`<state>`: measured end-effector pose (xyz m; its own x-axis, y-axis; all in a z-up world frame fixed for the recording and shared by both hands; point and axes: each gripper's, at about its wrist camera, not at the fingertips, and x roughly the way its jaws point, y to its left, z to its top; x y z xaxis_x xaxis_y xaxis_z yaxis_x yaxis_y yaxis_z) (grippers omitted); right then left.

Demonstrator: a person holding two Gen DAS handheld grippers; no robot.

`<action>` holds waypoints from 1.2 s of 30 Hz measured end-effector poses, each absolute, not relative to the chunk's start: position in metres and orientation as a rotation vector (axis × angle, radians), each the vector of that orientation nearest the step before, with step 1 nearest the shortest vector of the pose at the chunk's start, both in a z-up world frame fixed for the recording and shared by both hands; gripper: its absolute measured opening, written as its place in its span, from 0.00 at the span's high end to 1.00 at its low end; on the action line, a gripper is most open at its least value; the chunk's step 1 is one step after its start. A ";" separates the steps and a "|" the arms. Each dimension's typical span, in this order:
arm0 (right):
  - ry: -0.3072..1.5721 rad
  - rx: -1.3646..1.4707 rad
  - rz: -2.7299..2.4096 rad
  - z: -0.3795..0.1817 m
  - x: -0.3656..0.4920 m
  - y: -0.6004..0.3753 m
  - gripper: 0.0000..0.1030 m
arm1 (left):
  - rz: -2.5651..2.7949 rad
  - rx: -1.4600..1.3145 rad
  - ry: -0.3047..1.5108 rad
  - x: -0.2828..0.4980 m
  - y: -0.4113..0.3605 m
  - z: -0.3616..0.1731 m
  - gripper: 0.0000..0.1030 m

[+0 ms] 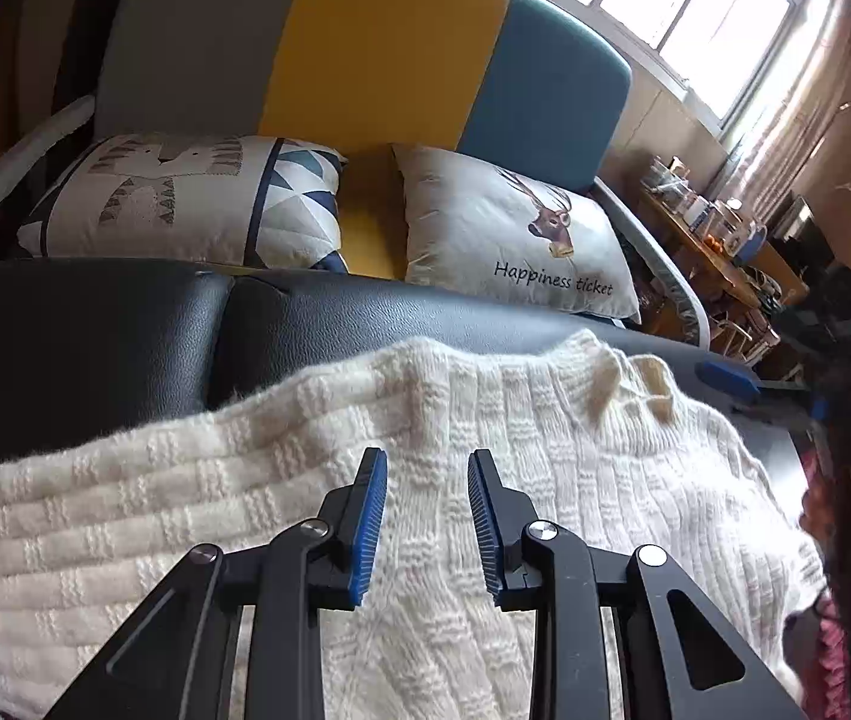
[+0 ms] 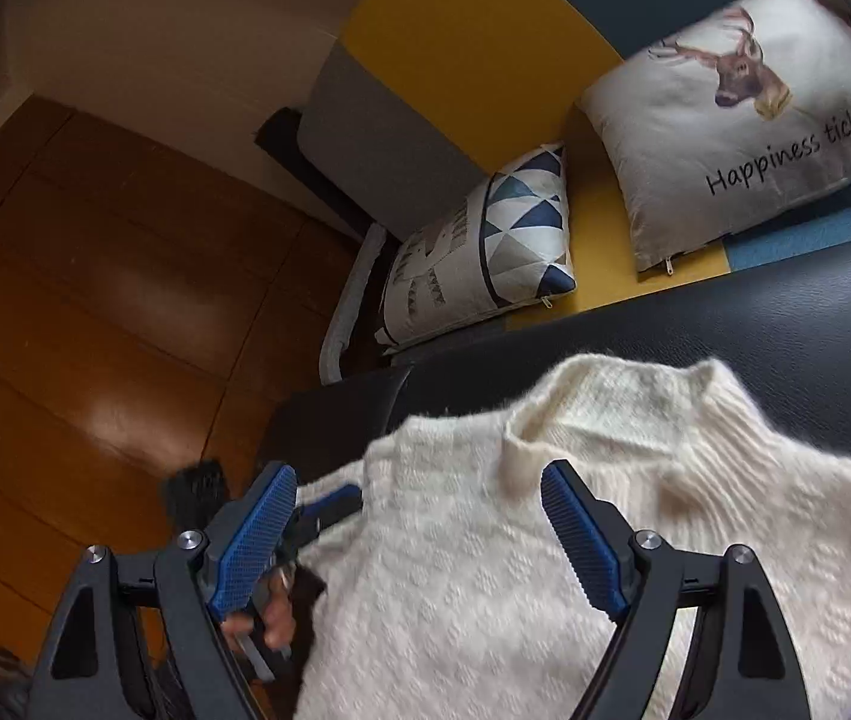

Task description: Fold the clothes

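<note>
Sweater [image 1: 365, 480], cream and cable-knit, lies spread on a black leather bench [image 1: 95, 330], its collar [image 2: 593, 414] toward 12 o'clock in the right wrist view. Left gripper [image 1: 427, 516] hovers just over the knit, jaws narrowly apart and empty. Right gripper [image 2: 419, 534] hangs above the collar end, jaws wide, holding nothing. Beyond the bench, at 12 o'clock, a deer pillow [image 1: 509, 234] and a triangle-print pillow [image 1: 185, 198] rest on a yellow, grey and blue sofa [image 1: 383, 42].

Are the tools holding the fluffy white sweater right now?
No. Both the left tool and right tool are open above the sweater, gripping nothing.
</note>
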<state>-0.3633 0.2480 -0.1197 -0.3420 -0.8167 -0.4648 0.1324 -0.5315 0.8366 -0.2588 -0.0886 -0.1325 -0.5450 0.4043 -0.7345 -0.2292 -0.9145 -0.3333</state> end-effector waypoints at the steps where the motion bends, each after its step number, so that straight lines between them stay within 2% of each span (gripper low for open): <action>1: -0.984 1.310 -1.905 -0.129 -0.376 0.242 0.16 | 2.465 -1.238 -0.242 -0.254 -0.085 -0.134 0.72; 4: -1.027 1.433 -1.848 -0.154 -0.399 0.224 0.16 | 2.447 -1.222 -0.137 -0.243 -0.072 -0.142 0.72; 9: -1.065 1.296 -1.747 -0.159 -0.420 0.192 0.15 | 2.478 -1.257 -0.077 -0.229 -0.067 -0.160 0.72; 12: -1.008 1.338 -1.828 -0.170 -0.436 0.179 0.15 | 2.497 -1.272 -0.128 -0.223 -0.072 -0.162 0.72; 14: -0.953 1.363 -1.873 -0.174 -0.438 0.176 0.22 | 2.495 -1.283 -0.187 -0.223 -0.077 -0.162 0.72; 19: -0.793 1.368 -1.982 -0.148 -0.421 0.183 0.22 | 2.453 -1.307 -0.384 -0.223 -0.098 -0.155 0.72; 24: -0.677 1.303 -2.029 -0.121 -0.376 0.188 0.22 | 2.643 -1.279 -0.612 -0.195 -0.177 -0.131 0.71; 28: -0.550 1.306 -2.032 -0.119 -0.333 0.162 0.21 | 2.906 -1.296 -0.722 -0.151 -0.275 -0.108 0.69; 32: -0.433 1.343 -2.012 -0.134 -0.293 0.123 0.21 | 3.120 -1.348 -0.795 -0.107 -0.361 -0.094 0.64; 36: -0.330 1.402 -1.981 -0.152 -0.265 0.086 0.21 | 3.113 -1.365 -0.710 -0.092 -0.381 -0.087 0.57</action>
